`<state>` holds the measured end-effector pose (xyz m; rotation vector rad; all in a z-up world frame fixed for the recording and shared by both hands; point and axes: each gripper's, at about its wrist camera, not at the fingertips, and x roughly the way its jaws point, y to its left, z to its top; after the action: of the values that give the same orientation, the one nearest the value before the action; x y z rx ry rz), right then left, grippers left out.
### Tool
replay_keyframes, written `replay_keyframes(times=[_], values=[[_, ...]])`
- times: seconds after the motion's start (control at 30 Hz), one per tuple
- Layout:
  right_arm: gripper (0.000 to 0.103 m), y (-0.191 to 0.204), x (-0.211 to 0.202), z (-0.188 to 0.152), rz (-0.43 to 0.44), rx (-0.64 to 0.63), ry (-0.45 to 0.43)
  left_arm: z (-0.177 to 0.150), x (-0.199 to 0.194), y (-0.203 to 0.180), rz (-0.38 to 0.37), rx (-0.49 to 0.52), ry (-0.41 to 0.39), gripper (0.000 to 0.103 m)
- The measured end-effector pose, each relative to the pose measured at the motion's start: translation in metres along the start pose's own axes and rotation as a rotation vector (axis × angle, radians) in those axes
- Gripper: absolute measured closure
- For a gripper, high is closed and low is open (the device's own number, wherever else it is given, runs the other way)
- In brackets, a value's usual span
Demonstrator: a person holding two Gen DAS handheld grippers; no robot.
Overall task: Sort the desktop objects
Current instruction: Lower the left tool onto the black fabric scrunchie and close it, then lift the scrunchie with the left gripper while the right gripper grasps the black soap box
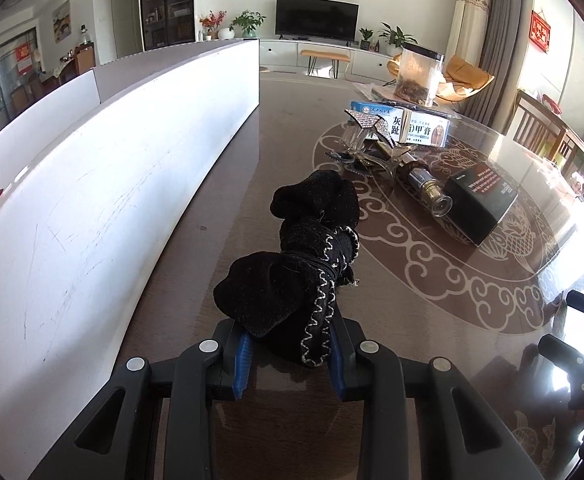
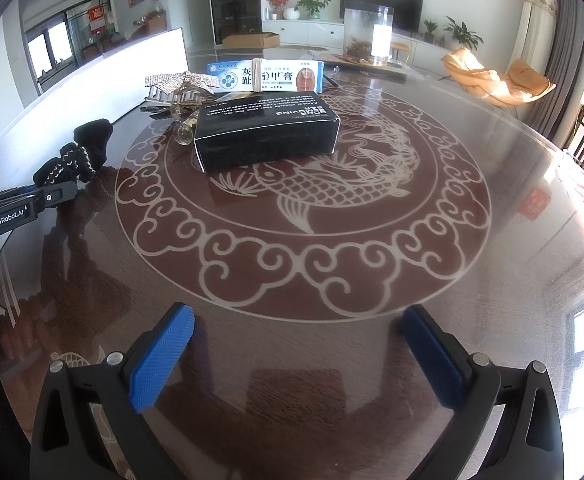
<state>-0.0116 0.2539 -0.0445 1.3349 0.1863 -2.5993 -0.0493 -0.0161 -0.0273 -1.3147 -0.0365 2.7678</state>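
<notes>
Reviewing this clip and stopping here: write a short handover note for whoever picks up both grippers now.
Left gripper: shut on the black fabric bundle, near the white board.
Right gripper: open, empty, above the table.
Still grouped mid-table: black box, medicine box, sparkly hair clip, small glass bottle. Clear jar stands behind.
Done: bundle gripped. Left: place it, then sort the rest.

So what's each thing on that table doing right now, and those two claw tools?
Left gripper: fingers shut on the black knitted cloth bundle, which lies on the table.
Right gripper: open, holding nothing.
Black rectangular box: lying flat.
White and blue medicine carton: on its long edge, banded.
Small clear glass vial: on its side.
Clear plastic jar: upright, black lid on.
Sparkly rhinestone hair clip: resting among the pile.
</notes>
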Motion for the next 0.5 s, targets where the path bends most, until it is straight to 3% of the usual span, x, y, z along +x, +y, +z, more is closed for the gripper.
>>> replay_keyframes(times=[0.5], values=[[0.000,-0.0001,0.0000,0.0000,0.000,0.000,0.000,-0.0021,-0.0016,0.0001,-0.003,-0.006,-0.001,0.072]])
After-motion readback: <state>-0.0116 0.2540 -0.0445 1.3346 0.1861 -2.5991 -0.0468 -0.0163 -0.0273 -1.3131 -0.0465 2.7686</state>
